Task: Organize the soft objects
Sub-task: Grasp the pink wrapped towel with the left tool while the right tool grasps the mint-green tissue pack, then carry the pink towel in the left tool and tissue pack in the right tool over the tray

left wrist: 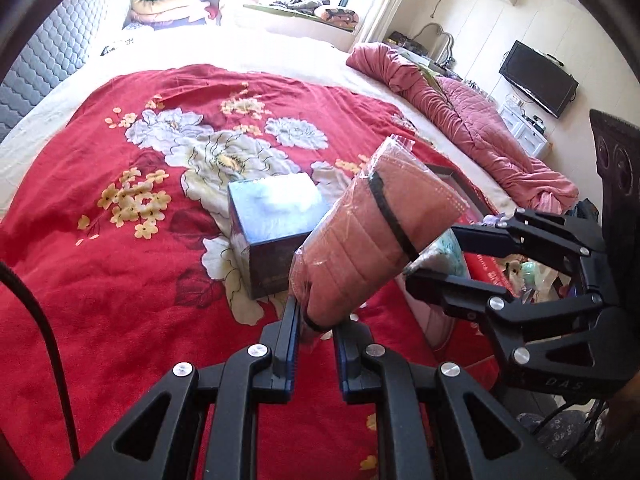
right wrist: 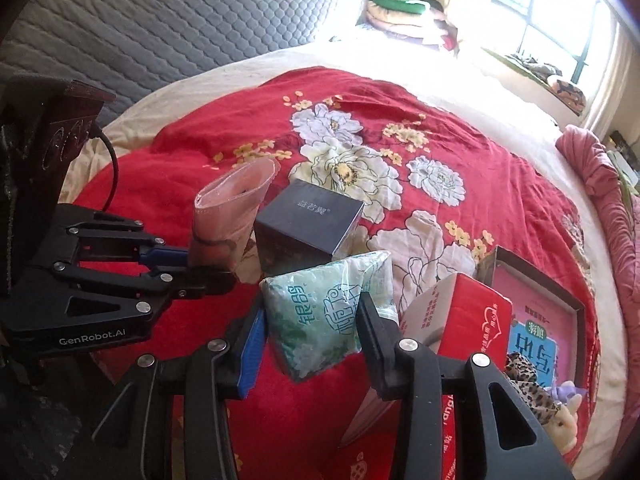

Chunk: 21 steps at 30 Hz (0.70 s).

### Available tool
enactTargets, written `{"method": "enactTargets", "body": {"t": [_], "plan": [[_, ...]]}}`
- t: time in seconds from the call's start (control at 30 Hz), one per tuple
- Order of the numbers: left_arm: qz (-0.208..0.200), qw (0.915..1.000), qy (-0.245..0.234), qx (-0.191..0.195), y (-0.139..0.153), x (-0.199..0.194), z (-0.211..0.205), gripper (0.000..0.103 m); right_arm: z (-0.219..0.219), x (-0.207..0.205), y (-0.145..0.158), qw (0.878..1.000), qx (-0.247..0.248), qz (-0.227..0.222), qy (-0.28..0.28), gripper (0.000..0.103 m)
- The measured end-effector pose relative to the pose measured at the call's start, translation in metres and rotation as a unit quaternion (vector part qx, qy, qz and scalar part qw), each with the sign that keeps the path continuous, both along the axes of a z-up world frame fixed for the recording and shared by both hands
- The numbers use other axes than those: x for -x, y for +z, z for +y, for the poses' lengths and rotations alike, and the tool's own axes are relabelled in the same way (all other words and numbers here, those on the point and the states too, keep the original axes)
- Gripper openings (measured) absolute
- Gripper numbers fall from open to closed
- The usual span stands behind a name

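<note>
two claws are working over the bed: the left claw is pinching one pink mask packet, the right claw is squeezing one green tissue pack. one dark box is sitting on the bed; the left claw's frame is showing "genrobot.ai".

Red blanket lies open on the left; dark box stands centre; red carton and tray crowd the right.

Each fisheye camera looks forward and steeply down along its own hand-held gripper, close above the bed. Both views share the red floral blanket and dark box.
</note>
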<state>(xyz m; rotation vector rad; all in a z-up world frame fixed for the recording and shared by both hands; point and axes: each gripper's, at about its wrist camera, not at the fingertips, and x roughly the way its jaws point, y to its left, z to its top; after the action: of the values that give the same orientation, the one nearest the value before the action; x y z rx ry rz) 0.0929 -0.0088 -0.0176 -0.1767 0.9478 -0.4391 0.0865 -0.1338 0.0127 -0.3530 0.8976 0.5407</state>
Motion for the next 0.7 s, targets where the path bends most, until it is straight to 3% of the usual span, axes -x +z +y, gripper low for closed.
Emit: {"method": "enactTargets", "body": {"t": [0.33,0.7], "plan": [[-0.021,0.9996,-0.010,-0.015,0.029,0.019,-0.028,0.015,-0.029,0.031,0.031,0.998,-0.039,-0.036,-0.020,0.044],[-0.050,0.9977,-0.027,-0.036,0.064,0.030,-0.069,0.015,-0.100,0.050,0.069,0.989,-0.086,-0.078,-0.089,0.044]]}}
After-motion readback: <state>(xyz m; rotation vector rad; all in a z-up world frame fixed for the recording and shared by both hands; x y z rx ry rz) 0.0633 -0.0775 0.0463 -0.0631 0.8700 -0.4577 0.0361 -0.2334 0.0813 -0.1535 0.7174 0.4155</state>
